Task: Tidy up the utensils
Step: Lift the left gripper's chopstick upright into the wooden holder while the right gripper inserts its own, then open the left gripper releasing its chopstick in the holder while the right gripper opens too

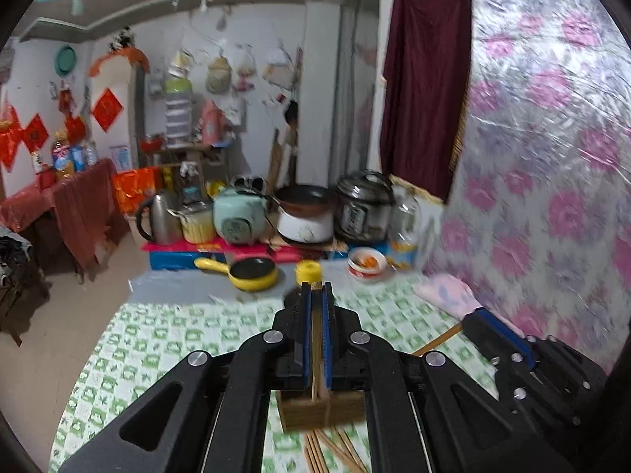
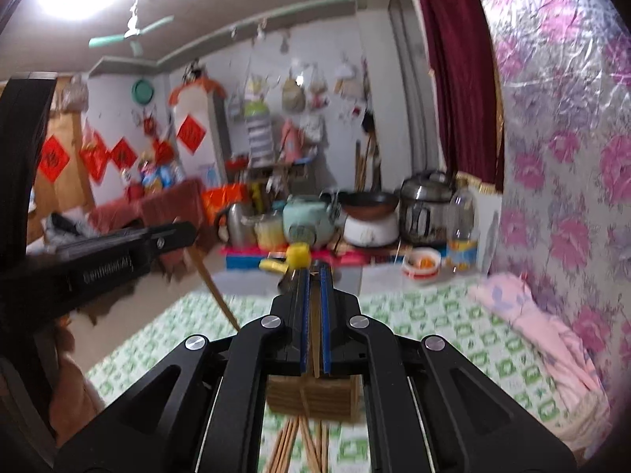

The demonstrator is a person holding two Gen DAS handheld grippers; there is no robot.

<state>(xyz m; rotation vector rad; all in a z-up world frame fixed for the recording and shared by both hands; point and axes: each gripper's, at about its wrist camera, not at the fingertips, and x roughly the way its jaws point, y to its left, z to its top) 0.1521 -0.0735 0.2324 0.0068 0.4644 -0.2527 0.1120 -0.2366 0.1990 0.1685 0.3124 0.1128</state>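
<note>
Left gripper [image 1: 316, 289]: jaws clamped on single chopstick [image 1: 316, 339], stick running lengthwise between blue pads. Right gripper [image 2: 313, 276]: jaws clamped on second chopstick [image 2: 315, 339], same orientation. Both grippers raised above green-patterned bed cover [image 1: 165, 339]. Wooden holder box [image 1: 315, 410] at 6 o'clock below jaws; loose chopsticks [image 1: 327, 453] on cover beside box, toward 6 o'clock
</note>
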